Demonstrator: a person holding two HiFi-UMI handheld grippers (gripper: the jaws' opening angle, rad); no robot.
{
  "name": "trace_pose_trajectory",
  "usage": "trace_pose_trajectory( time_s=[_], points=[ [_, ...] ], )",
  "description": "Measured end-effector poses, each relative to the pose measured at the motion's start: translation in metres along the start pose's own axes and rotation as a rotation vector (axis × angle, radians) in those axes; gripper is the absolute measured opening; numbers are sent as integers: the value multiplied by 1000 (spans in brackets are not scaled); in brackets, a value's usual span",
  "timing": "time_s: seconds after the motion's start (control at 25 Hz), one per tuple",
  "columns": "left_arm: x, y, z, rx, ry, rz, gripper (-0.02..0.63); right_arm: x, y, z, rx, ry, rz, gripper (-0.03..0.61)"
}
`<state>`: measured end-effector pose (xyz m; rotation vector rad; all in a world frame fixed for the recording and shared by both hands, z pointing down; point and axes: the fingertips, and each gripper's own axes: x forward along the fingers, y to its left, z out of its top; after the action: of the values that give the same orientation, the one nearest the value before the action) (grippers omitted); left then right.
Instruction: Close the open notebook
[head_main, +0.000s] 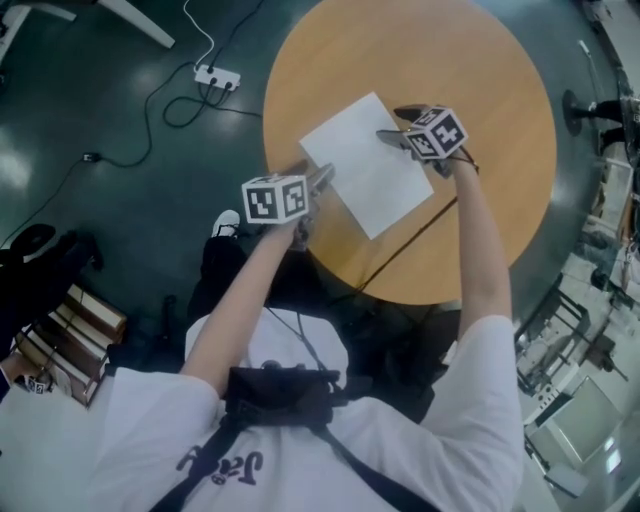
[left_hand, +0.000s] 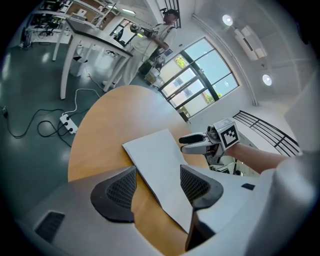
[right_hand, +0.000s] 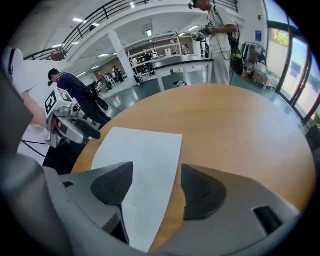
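Observation:
The notebook lies flat on the round wooden table as a plain white rectangle, and I see no fold or raised page. My left gripper is at its near left edge, jaws open. In the left gripper view that gripper is above the notebook with nothing gripped. My right gripper hovers at the far right edge, also open. In the right gripper view its jaws span the notebook's long edge without pressing it. Each gripper sees the other: right, left.
A black cable runs over the table's near edge. On the floor are a white power strip with cords and a stack of books. A person stands beyond the table, and workbenches stand in the background.

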<state>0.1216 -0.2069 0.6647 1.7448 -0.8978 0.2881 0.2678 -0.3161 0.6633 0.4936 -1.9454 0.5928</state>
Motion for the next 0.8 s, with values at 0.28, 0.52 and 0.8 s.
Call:
trace_pose_trajectory(
  time_s=[0.28, 0.52, 0.8],
  points=[
    [6, 9, -7, -80, 12, 18, 275, 9, -7, -7, 48, 27, 16, 301],
    [12, 12, -10, -110, 13, 15, 275, 13, -7, -6, 40, 39, 4, 261],
    [22, 5, -3, -122, -5, 11, 265, 13, -15, -5, 16, 46, -58, 192]
  ],
)
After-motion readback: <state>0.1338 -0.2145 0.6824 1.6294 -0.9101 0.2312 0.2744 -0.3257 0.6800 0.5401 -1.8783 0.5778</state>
